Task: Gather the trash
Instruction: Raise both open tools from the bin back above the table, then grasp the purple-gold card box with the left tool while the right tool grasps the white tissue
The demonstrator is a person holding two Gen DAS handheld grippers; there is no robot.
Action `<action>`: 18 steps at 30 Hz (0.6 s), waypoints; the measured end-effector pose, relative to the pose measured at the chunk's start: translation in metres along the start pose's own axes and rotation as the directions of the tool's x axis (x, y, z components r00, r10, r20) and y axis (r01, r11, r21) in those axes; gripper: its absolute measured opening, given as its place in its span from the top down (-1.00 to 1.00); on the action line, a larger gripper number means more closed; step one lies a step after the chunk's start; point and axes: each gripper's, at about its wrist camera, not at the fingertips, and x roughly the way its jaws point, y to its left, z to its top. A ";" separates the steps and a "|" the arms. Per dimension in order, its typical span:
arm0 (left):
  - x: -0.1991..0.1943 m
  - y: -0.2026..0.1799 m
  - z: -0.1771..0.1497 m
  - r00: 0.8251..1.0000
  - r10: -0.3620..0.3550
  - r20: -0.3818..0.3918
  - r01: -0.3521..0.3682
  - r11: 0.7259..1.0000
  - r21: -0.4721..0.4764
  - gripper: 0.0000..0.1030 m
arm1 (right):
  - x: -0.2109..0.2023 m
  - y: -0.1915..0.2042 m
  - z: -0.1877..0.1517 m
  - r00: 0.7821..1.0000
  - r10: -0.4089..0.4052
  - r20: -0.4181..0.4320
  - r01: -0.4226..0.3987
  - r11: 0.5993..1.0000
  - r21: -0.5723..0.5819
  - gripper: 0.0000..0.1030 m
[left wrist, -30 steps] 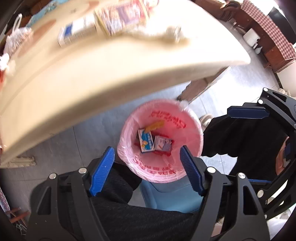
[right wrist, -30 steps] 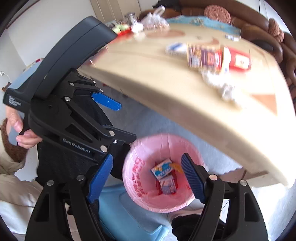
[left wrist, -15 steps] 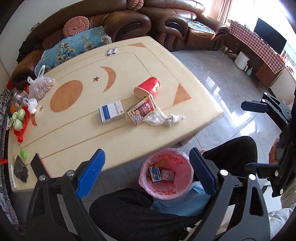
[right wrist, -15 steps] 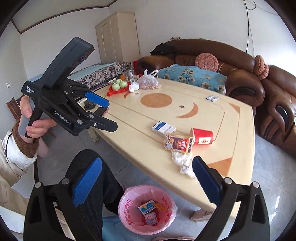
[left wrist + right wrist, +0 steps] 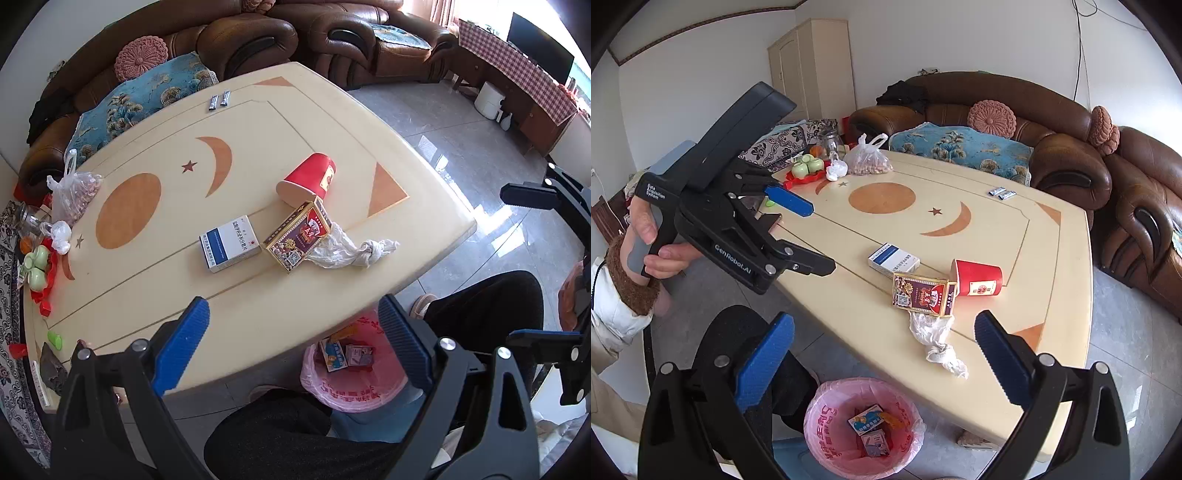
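Left gripper (image 5: 293,338) spread wide, nothing between its blue fingers (image 5: 181,345), hanging above the near edge of the table (image 5: 258,122). Right gripper (image 5: 882,360) likewise gaping, nothing held, poised over the table's corner and the bin (image 5: 827,402) below.

On the table, near the middle: a red paper cup (image 5: 310,179) tipped on its side, mouth touching a purple and gold card box (image 5: 297,236). Just beside that box, a white and blue carton (image 5: 229,243), lying flat. On the box's other side, a crumpled, knotted white plastic bag (image 5: 351,251), one end tucked under the box, the knot close to the table edge.

On the floor, partly under the table edge: a bin lined with a pink bag, already holding a few small cartons (image 5: 866,422) and an orange scrap.

Further back on the table: two small foil sachets (image 5: 218,101) near the sofa side, a clear bag of nuts (image 5: 75,195), green cups on a red tray (image 5: 35,264).

In the right wrist view, a hand (image 5: 652,236) around the grey handle of the left gripper, fuzzy brown cuff at the wrist. Dark trousers visible beside the bin.
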 end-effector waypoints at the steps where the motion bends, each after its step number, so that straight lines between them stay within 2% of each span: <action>1: 0.006 0.000 0.000 1.000 -0.005 -0.008 0.005 1.000 0.000 -0.75 | 0.005 -0.003 -0.001 1.000 -0.001 -0.003 0.001 1.000 0.013 -0.86; 6: 0.038 0.003 0.001 0.998 -0.033 -0.046 0.032 0.999 -0.004 -0.75 | 0.030 -0.019 -0.004 0.999 -0.027 -0.028 0.029 0.998 0.057 -0.86; 10: 0.064 0.006 0.004 0.994 -0.066 -0.088 0.065 0.998 -0.006 -0.75 | 0.049 -0.025 -0.006 0.997 -0.026 -0.072 0.029 0.999 0.043 -0.86; 18: 0.097 0.007 0.018 0.991 -0.076 -0.113 0.082 0.995 0.049 -0.75 | 0.077 -0.048 -0.010 0.993 0.012 -0.116 -0.002 0.997 0.082 -0.86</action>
